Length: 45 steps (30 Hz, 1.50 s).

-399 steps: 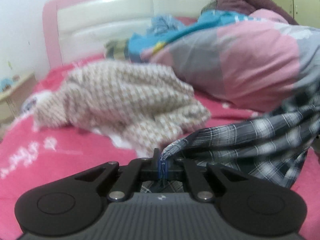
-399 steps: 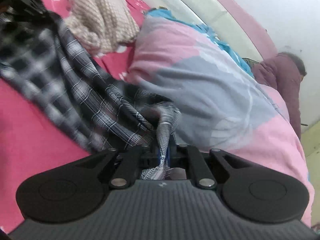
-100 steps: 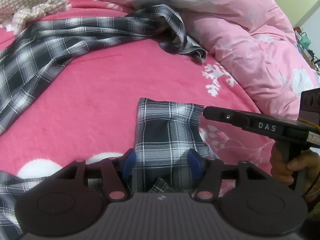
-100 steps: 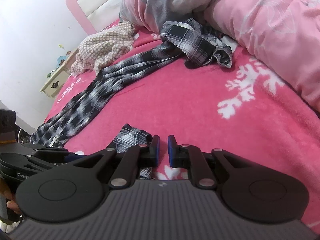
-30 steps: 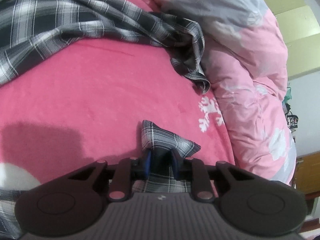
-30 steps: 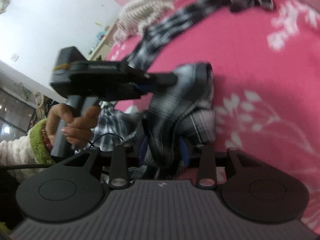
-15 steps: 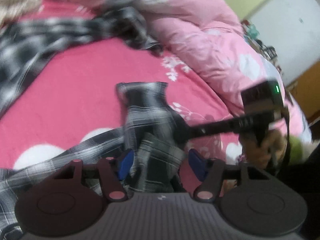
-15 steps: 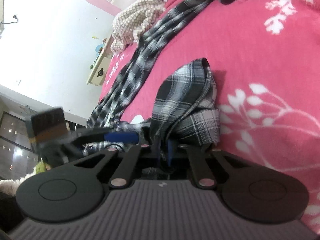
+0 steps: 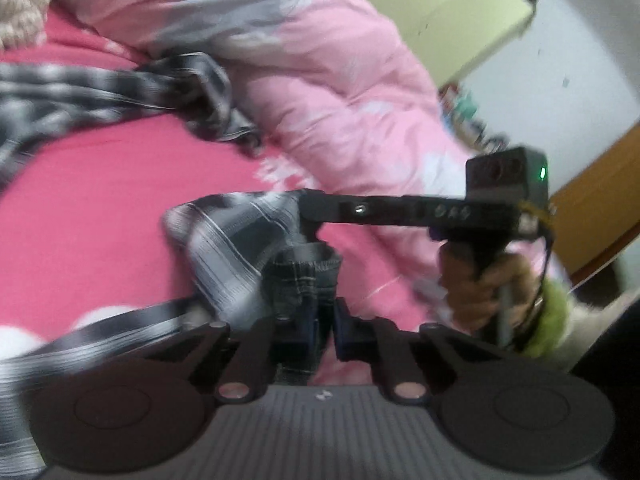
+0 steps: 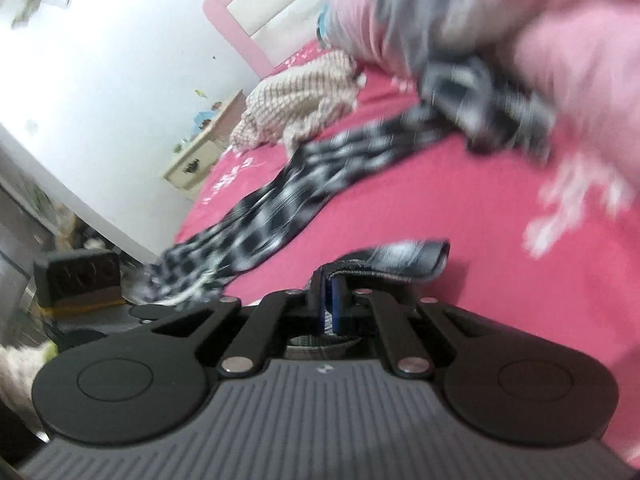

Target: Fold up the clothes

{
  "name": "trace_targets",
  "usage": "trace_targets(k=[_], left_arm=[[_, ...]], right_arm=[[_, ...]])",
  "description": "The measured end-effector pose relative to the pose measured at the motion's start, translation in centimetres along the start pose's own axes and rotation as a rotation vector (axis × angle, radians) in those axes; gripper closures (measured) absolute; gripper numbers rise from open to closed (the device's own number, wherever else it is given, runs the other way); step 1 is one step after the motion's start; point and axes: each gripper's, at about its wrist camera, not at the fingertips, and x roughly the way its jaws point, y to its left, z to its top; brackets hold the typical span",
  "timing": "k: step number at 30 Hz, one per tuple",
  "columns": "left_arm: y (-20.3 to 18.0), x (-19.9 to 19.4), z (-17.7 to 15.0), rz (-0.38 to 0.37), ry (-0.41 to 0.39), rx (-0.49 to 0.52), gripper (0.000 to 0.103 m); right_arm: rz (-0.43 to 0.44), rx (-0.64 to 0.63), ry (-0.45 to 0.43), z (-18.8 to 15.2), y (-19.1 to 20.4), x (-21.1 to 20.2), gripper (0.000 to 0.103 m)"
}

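Note:
A black-and-white plaid garment lies stretched over the pink bed sheet, its near end folded into a thick bundle. In the left wrist view my left gripper has its jaws closing on a hemmed cuff of that bundle, which stands up between them. My right gripper reaches in from the right, held by a hand, its tip at the bundle's upper edge. In the right wrist view the right gripper is shut on a plaid edge just above the sheet. Both views are blurred.
A pink and grey duvet is piled along the far side, over the garment's other end. A beige knitted garment lies by the pink headboard. A cream nightstand stands beside the bed.
The left jaws stood wide around the bundle and have closed in on its cuff. The right gripper, shut on the plaid edge, has risen. The left gripper dropped lower and rolled.

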Motion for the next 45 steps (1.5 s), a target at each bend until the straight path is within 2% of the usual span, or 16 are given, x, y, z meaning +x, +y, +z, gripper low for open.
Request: trace_targets(k=[2,9,11,14,17,19,24,27,31,32,34,36,38,42,45], left_arm=[[-0.8,1.8,1.4,-0.075,-0.003,-0.032,0.096],[-9.3,11.2,5.7,-0.271,0.102,0.052,0.096],[-12.0,13.2,5.5,-0.329,0.137,0.053,0.096],[-14.4,17.1,4.2,-0.356,0.210,0.068,0.096],[-13.9,20.2,3.2,-0.352,0.284,0.035,0.077],[-12.6,20.7,3.0,-0.328,0.303,0.000,0.062],[-8.0,17.8,3.4,-0.266,0.265,-0.105,0.042],[-5.4,14.1,3.2,-0.259,0.227,-0.136,0.037],[-2.5,8.7,2.3,-0.190,0.169,-0.108,0.033],[-1.9,7.0,2.2,-0.164,0.156,-0.106,0.033],[-0.6,4.8,2.2,-0.084,0.130,-0.096,0.033],[0.5,3.5,2.0,-0.006,0.114,-0.084,0.033],[0.9,1.6,1.3,0.049,0.100,-0.055,0.033],[1.5,5.1,0.6,0.102,0.125,-0.034,0.034],[0.7,7.8,-0.3,0.172,0.174,0.037,0.038]], right_arm=[[-0.042,-0.080,0.005,1.6,0.4,-1.4,0.102],[-0.262,-0.314,0.102,5.2,0.0,-6.9,0.102],[-0.334,-0.376,0.152,5.3,-0.5,-7.6,0.102],[-0.426,-0.453,0.248,4.5,-1.8,-7.8,0.102],[-0.536,-0.536,0.306,2.6,-3.1,-7.0,0.102],[-0.579,-0.554,0.289,1.8,-3.7,-6.6,0.101],[-0.614,-0.479,0.171,1.8,-5.2,-6.9,0.099],[-0.652,-0.445,0.107,2.2,-5.3,-8.0,0.099],[-0.730,-0.426,0.009,2.6,-4.4,-10.1,0.099],[-0.713,-0.399,-0.008,2.5,-4.2,-10.7,0.099],[-0.607,-0.303,-0.024,2.3,-3.8,-11.5,0.098],[-0.487,-0.203,0.012,1.5,-3.6,-11.4,0.090],[-0.423,-0.143,0.065,0.2,-3.5,-10.2,0.081],[-0.419,-0.089,0.175,-0.6,-3.4,-6.7,0.079],[-0.378,0.058,0.235,1.0,-4.3,-4.3,0.070]])
